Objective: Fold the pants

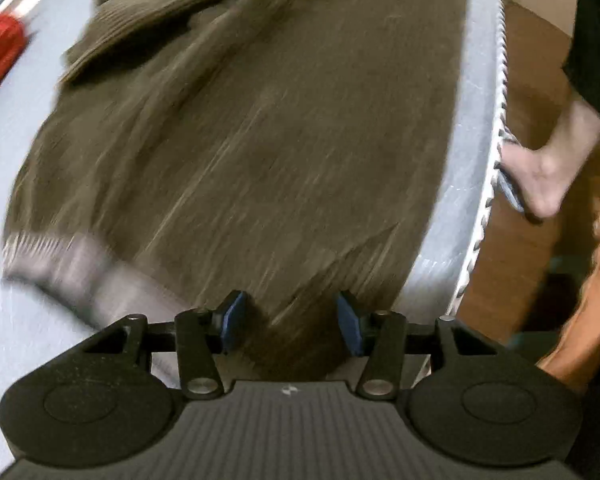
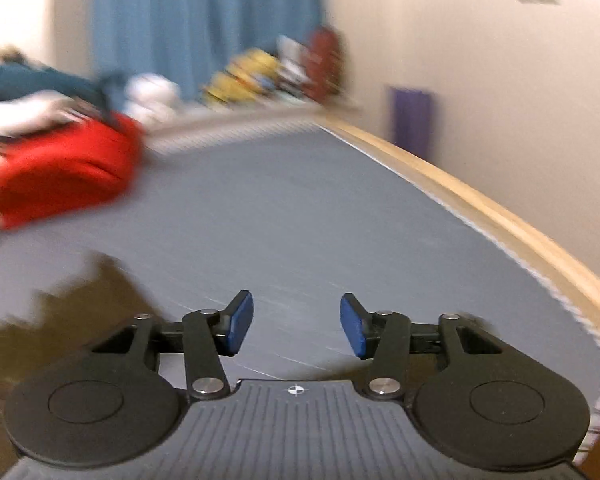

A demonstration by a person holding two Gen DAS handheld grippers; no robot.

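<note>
The brown pants [image 1: 236, 128] lie spread on the grey bed [image 1: 436, 184], stretching away from the left gripper [image 1: 291, 322], which hangs just above their near end with its 2 jaws apart and nothing pinched. The right gripper [image 2: 296, 325] is open and empty over bare bed; the pants [image 2: 80, 304] sit at its lower left.

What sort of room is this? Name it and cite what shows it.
Probably a bedroom: a grey mattress in a wooden frame, a blue curtain behind it, and brown pants and other clothes spread on top.
</note>
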